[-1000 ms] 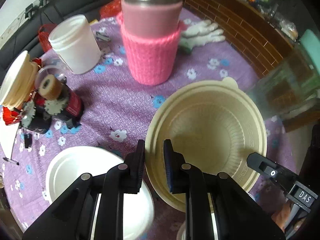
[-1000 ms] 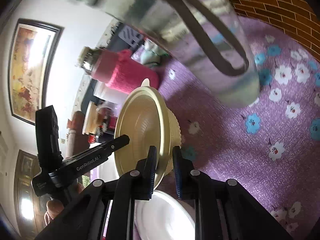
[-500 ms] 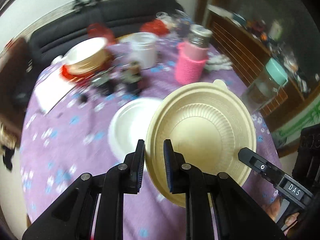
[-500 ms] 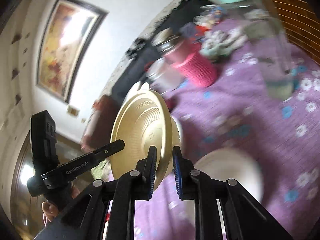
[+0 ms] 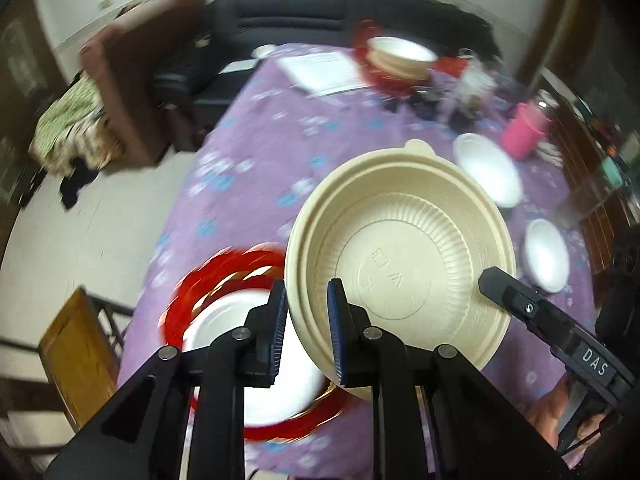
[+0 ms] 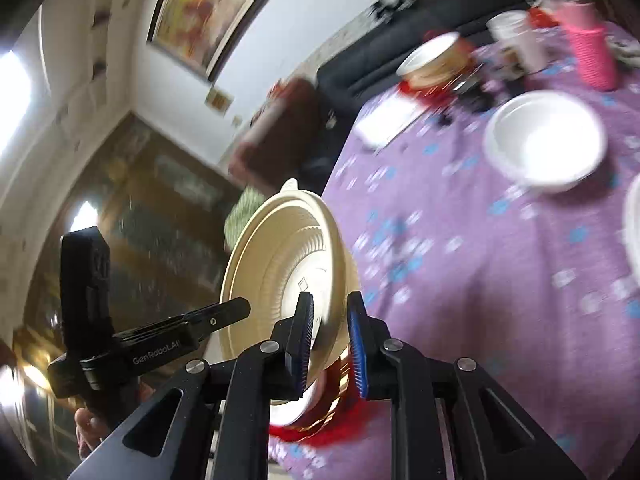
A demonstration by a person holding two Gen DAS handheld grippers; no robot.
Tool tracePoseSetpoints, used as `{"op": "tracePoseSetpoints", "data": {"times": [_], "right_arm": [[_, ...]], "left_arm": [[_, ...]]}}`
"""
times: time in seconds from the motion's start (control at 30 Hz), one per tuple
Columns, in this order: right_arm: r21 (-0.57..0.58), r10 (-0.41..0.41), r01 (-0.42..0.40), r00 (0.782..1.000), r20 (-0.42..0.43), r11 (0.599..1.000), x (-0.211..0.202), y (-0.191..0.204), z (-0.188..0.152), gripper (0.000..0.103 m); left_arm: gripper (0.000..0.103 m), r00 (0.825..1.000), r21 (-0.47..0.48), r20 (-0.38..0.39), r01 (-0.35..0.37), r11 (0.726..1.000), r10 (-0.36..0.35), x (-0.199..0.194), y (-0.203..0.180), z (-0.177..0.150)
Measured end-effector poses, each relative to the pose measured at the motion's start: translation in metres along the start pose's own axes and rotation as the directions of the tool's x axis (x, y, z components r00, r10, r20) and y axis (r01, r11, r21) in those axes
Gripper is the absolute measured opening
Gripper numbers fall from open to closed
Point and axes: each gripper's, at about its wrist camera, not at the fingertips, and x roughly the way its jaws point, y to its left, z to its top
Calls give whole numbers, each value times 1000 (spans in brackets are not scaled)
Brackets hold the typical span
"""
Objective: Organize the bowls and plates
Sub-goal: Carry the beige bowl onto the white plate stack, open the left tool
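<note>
A cream ribbed plastic bowl (image 5: 404,256) is held in the air between both grippers. My left gripper (image 5: 306,328) is shut on its near rim. My right gripper (image 6: 330,344) is shut on the opposite rim of the same bowl (image 6: 280,276), which is tilted on edge. Below it, a red-rimmed stack with a white plate on top (image 5: 240,336) sits near the table's front edge; it also shows under the bowl in the right wrist view (image 6: 320,412). White bowls (image 5: 488,168) (image 5: 546,254) lie further back; one shows in the right wrist view (image 6: 544,144).
The purple flowered tablecloth (image 5: 248,184) covers the table. At the far end stand a stack of bowls on red (image 5: 400,60), a pink-sleeved jar (image 5: 524,132) and white paper (image 5: 320,72). A wooden chair (image 5: 76,344) stands at the left.
Both grippers have carried the cream bowl away from the pink jar toward the table's near end, above the red-rimmed stack. The view is still blurred by motion.
</note>
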Motion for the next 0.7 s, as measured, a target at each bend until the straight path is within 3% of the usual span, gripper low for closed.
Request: {"op": "tracePoseSetpoints", "data": {"times": [0.27,0.5,0.57,0.7], "right_arm": [[-112,-67,52,988,-135,992,72,52,-51,20],[-201,-135,100,976,-169,974,107,67,-81,20],[-217,-146,105,972,-184,970,113,68,-85,23],[-224,-153,117,976,-153,968,105,64,-82,40]], "left_arm": [[16,999,-154,-39,21,988,-27,19,74,-51],[16,997,-243,-48,47,969,-60,38,109,-69],[17,999,-234,-42,14,972,-25,36,111,-73],[19,999,-247,-31,-1,969,-7,33,119,-78]]}}
